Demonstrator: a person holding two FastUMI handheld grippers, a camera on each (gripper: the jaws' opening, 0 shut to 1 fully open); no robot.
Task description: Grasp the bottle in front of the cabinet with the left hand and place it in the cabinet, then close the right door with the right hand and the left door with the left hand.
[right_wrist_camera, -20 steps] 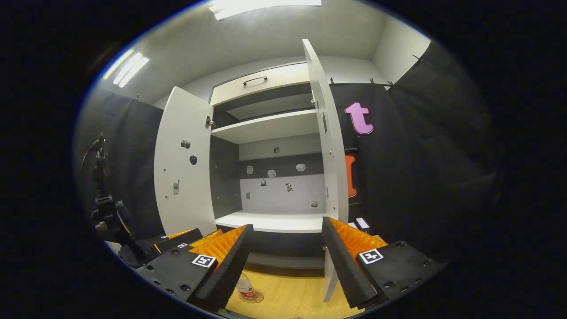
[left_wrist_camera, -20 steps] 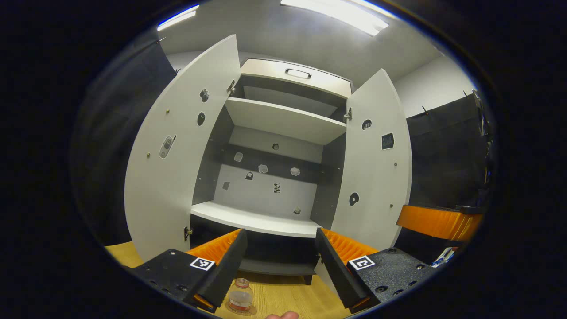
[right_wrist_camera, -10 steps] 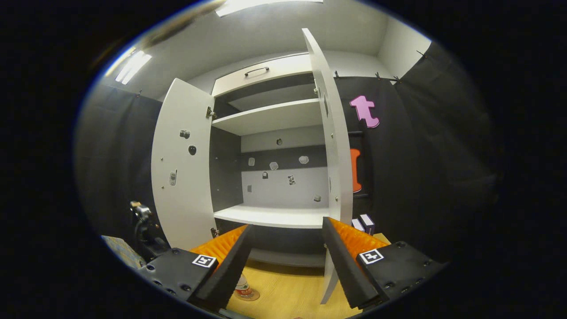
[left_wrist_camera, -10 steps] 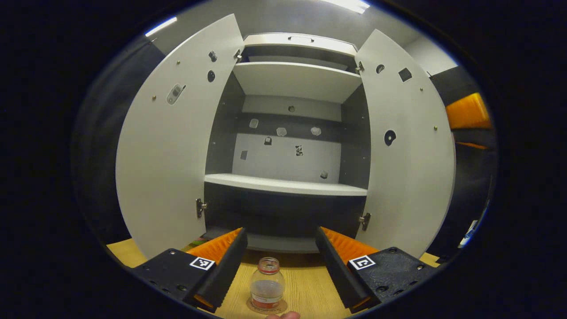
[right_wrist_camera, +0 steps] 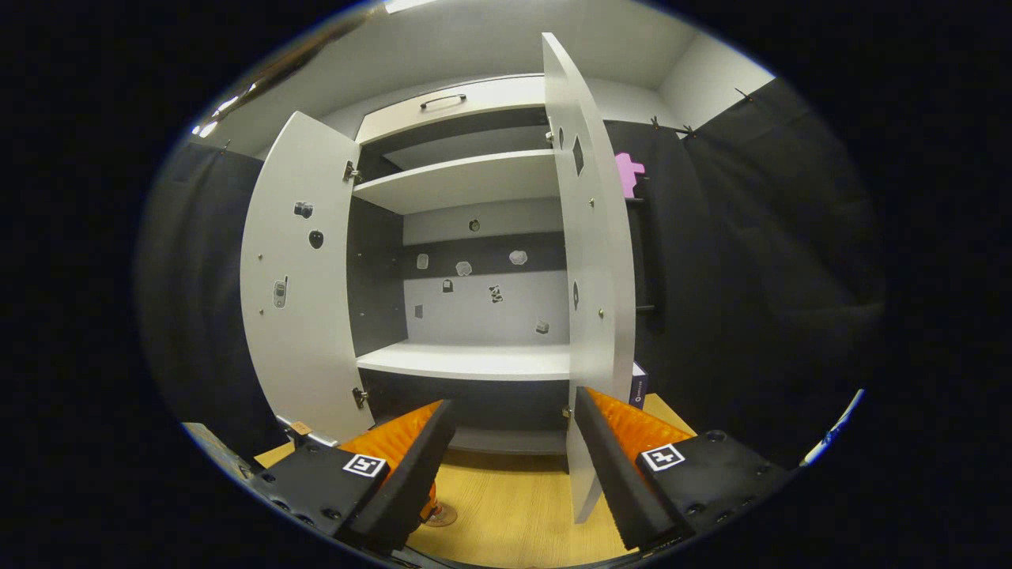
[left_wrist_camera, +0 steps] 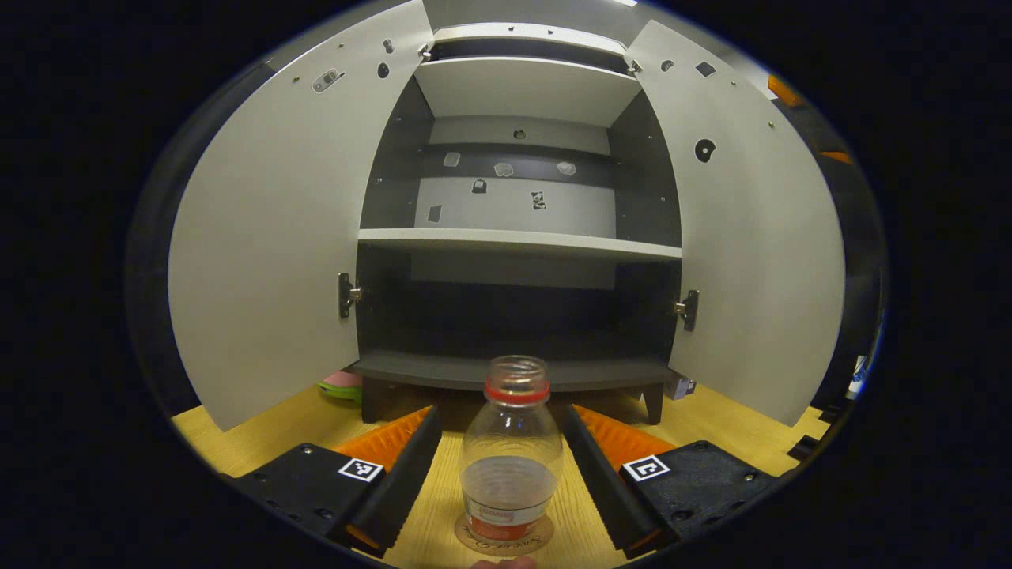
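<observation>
In the left gripper view the bottle [left_wrist_camera: 512, 454] is seen standing upright on the wooden worktop [left_wrist_camera: 715, 415], on a round coaster [left_wrist_camera: 500, 540], in front of the cabinet [left_wrist_camera: 518, 237]. It is placed between the two fingers of the left gripper [left_wrist_camera: 500, 472], whose jaws are spread wide; a gap is left on each side, so neither finger is pressed on it. The bottle is clear, with an open mouth ringed by a red band at the neck, some clear liquid in the lower part and a red and white label near the base.

Behind it the cabinet is shown with both doors swung wide: the left door [left_wrist_camera: 269, 229] and the right door [left_wrist_camera: 751, 237] are held on metal hinges. A white shelf [left_wrist_camera: 518, 241] is seen at mid height, a dark lower compartment beneath it, and small stickers are spread on the back panel and the doors. A pink and green object [left_wrist_camera: 341, 386] is partly hidden beside the cabinet's foot.

In the right gripper view the right gripper [right_wrist_camera: 512, 474] is held before the cabinet with its jaws apart and nothing between them. The right door [right_wrist_camera: 589, 261] is seen nearly edge-on just beyond its fingers, and the coaster's edge [right_wrist_camera: 439, 516] shows by the near finger. A small box [right_wrist_camera: 639, 385] is set behind that door
</observation>
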